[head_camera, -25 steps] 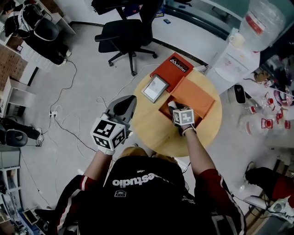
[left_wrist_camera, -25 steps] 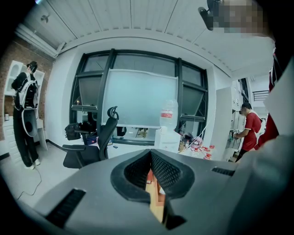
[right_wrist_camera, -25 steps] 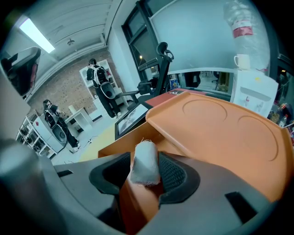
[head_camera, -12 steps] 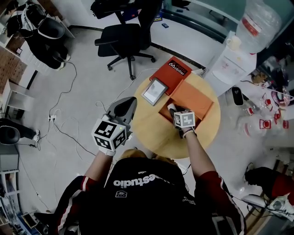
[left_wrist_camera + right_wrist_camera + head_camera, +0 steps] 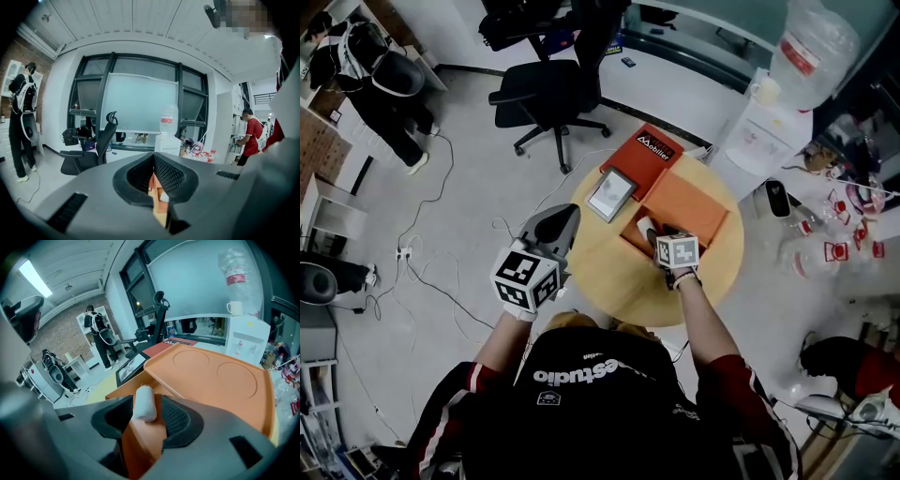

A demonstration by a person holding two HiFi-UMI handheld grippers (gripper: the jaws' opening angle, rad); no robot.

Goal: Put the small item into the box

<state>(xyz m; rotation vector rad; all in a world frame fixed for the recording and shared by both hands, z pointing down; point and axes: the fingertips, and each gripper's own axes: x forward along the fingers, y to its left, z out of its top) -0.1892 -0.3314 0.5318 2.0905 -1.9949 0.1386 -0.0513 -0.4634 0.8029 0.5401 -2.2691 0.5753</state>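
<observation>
**Right gripper** (image 5: 147,402): jaws spread, pointing down into the open compartment of the orange box (image 5: 213,376). A small white roll (image 5: 144,404) stands between the jaws, against the left-hand pad and clear of the other. The views do not show whether the roll rests on the compartment floor. In the head view this gripper (image 5: 656,232) sits near the table's centre, with the white roll (image 5: 644,223) showing just at its 11 o'clock, inside the box's near corner.

**Left gripper** (image 5: 153,161): jaws pressed together at the tips, with nothing between them; only a thin sliver of orange shows through the slit. In the head view it (image 5: 566,217) is held at the 9 o'clock edge of the round table (image 5: 609,277), well apart from the box.

**Orange box** (image 5: 682,202): its flat panel, with two shallow round recesses, extends toward 1 o'clock from the right gripper.

**Surroundings:** a red lid (image 5: 644,150) with white print lies at the table's 12 o'clock, touching the box. A grey-framed tablet (image 5: 612,195) lies beside it at 11 o'clock. Off the table, an office chair (image 5: 546,86) stands at 11 o'clock and a water dispenser (image 5: 769,127) at 2 o'clock.
</observation>
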